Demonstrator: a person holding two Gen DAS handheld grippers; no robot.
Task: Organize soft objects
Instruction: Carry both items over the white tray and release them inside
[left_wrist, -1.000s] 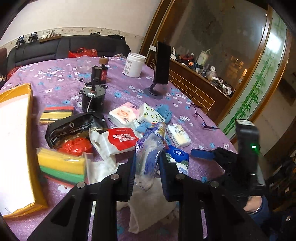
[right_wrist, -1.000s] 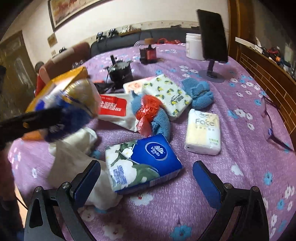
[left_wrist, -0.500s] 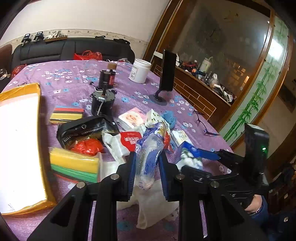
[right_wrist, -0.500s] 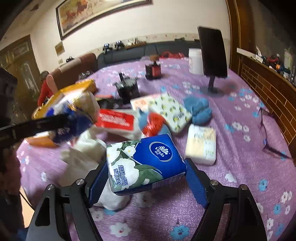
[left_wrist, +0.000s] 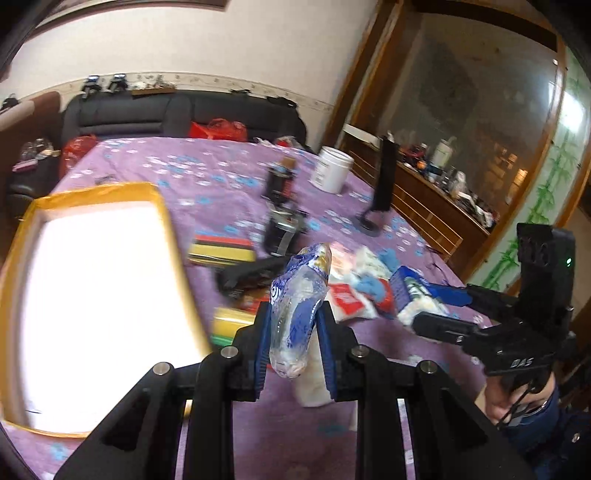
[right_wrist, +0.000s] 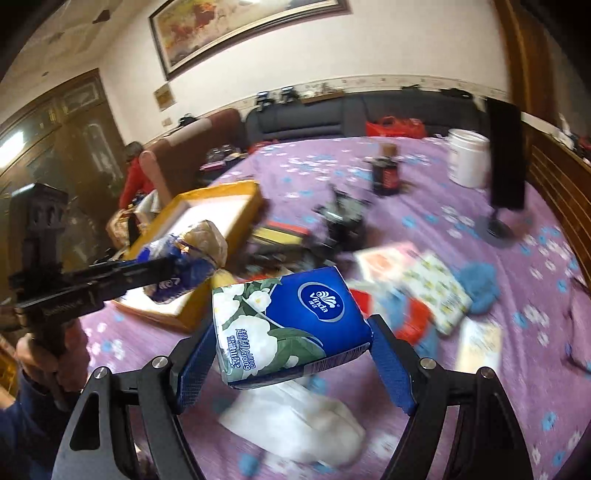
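**Tissue packs lifted in both grippers, near the yellow tray**

Tissue packs are held off the purple floral tablecloth (left_wrist: 229, 173), one in each gripper. Taking the shallow yellow-rimmed white tray (left_wrist: 162, 218) as the landmark: just right of it, the left gripper (left_wrist: 295, 334) pinches a clear-and-blue plastic soft pack (left_wrist: 297, 314) upright between its blue pads. Further right of the tray, the right gripper (right_wrist: 293, 354) squeezes the blue rectangular Vinda tissue pack with white flowers (right_wrist: 291, 325).

Only the left wrist view shows the tray's full white floor and the right gripper from the side; only the right wrist view shows the Vinda label, the white crumpled bag (right_wrist: 295, 421) beneath it, and the patterned packs and blue cloth (right_wrist: 476, 284) far right of the tray.

A second ago the right fingers stood spread around the Vinda pack on the cloth; now they grip it aloft. Both grippers have shifted toward the tray.
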